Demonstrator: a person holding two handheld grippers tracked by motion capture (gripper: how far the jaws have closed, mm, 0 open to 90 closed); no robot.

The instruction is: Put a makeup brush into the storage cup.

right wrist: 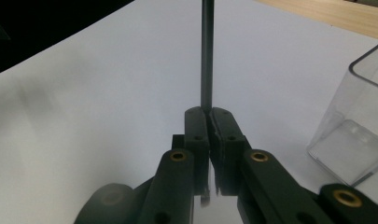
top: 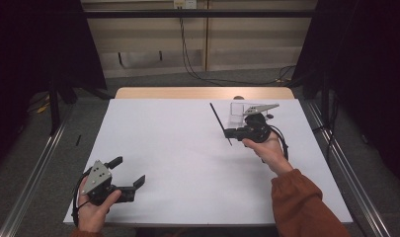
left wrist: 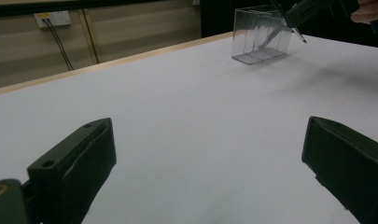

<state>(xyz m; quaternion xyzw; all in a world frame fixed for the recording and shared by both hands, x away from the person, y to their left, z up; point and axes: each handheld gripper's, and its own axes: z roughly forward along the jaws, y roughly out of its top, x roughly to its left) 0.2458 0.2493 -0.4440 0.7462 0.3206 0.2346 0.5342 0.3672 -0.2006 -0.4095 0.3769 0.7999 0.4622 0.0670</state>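
No readable text, label, brand, number or sign anywhere. Nothing printed to make out in the high view or in either gripper view.

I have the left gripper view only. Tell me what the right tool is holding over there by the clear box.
Observer: The right tool is shut on a thin dark rod, which sticks straight out beyond its tips.
Operator: Say where the rod sits against the clear box.
Observer: In the high view the rod slants across the white table, left of the clear box and outside it.
Operator: Report my own tool from above.
Observer: The left tool is open, near the table's front left edge, far from the box.
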